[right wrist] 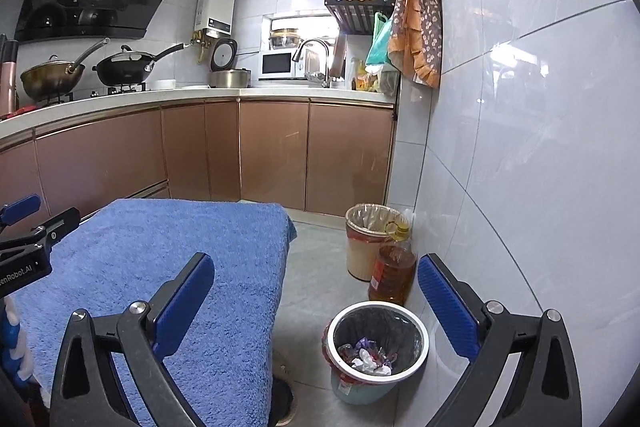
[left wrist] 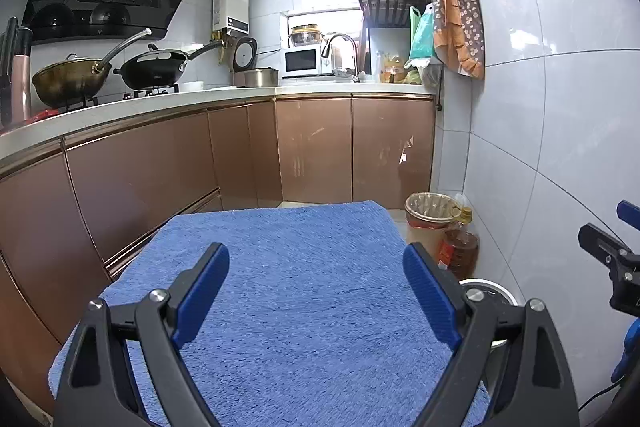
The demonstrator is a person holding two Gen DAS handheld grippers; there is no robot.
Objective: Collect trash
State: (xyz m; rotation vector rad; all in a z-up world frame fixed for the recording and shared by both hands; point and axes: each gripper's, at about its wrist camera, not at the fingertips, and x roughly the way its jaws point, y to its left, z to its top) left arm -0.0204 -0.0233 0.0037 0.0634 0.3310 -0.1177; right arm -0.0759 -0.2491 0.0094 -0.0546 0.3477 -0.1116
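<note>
Tilting slightly downward over a blue towel-covered table [left wrist: 304,267]: left gripper [left wrist: 316,291], right gripper [right wrist: 316,303], jaws spread wide, nothing held; round lined bin [right wrist: 378,311] of wrappers is seen below.

Both grippers [left wrist: 316,291] [right wrist: 316,301] — black frames, silver screws — carry ribbed blue pads on their jaws.

left gripper [right wrist: 24,227] body reads "enrobot.ai", its start cut off.

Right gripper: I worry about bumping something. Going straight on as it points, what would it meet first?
Probably the floor between the blue towel and the oil bottle; the right gripper is open and empty. Depth is unclear.
</note>
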